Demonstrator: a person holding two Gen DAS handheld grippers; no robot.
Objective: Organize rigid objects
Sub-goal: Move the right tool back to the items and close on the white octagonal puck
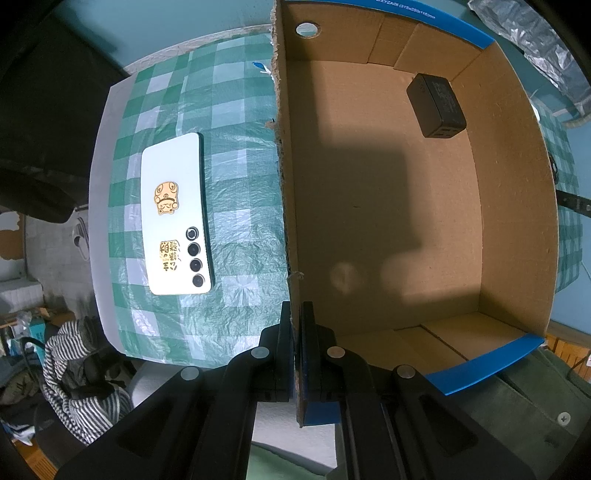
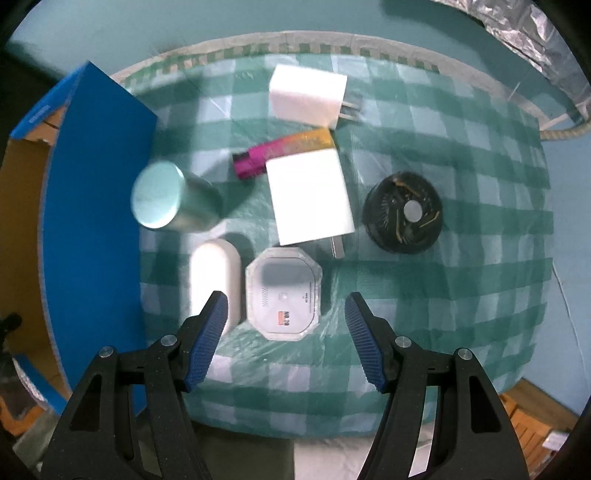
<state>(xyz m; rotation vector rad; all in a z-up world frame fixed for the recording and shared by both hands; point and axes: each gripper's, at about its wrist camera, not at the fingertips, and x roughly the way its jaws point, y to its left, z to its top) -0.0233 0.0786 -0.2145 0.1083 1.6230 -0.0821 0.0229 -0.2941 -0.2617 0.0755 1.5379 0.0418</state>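
Note:
My left gripper [image 1: 296,325] is shut on the left wall of the cardboard box [image 1: 286,184]. A black charger brick [image 1: 436,105] lies inside the box at its far right. A white phone [image 1: 175,216] with gold stickers lies on the checked cloth left of the box. My right gripper [image 2: 286,332] is open above the cloth, over an octagonal clear packet [image 2: 282,293] and a white oval case [image 2: 214,284]. Beyond lie two white chargers [image 2: 310,199] [image 2: 306,96], a pink-orange lighter [image 2: 284,151], a teal tin [image 2: 166,197] and a black fan [image 2: 402,216].
The box's blue outer wall [image 2: 96,221] stands at the left in the right wrist view. The table edge runs along the near side; striped cloth [image 1: 74,373] lies below it at the left. Silver foil [image 2: 517,29] lies at the far right.

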